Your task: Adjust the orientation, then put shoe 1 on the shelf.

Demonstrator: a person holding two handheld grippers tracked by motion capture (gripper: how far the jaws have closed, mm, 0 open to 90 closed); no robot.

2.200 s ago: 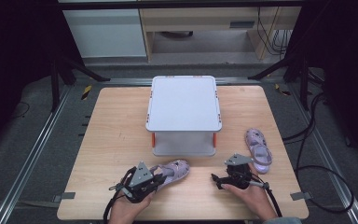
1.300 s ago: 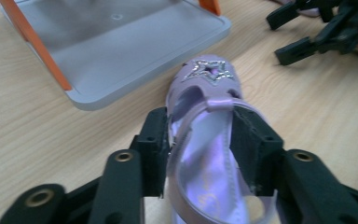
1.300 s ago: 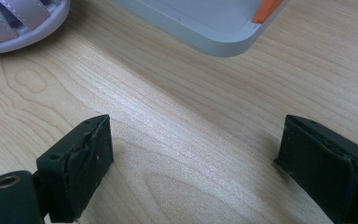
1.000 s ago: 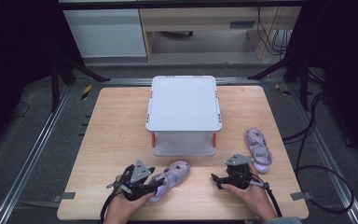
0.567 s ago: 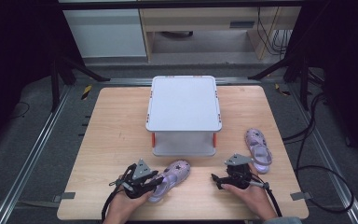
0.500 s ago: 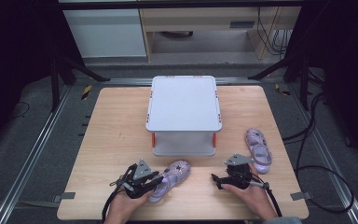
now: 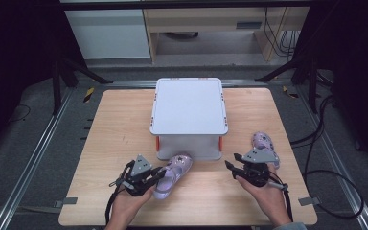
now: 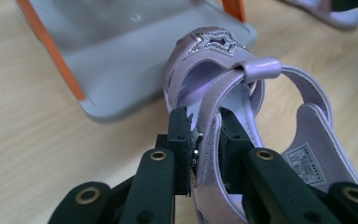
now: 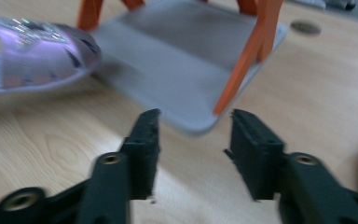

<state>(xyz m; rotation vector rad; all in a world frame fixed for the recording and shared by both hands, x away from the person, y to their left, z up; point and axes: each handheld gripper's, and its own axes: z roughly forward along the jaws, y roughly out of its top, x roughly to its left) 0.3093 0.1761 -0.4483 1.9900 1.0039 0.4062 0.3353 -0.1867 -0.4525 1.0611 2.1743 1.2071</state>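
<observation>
Sitting mid-surface [image 7: 124,120], the grey box [image 7: 189,108] has one lilac sandal [image 7: 172,168] at its near edge and another [image 7: 263,143] to its right. Left gripper [image 7: 157,175], jaws just closing, pinches the near sandal's strap [image 8: 212,116]: light, soft, probably floppy, so a hold near the buckle seems best. Right gripper [image 7: 231,166], closing too, stands spread on nothing.
</observation>
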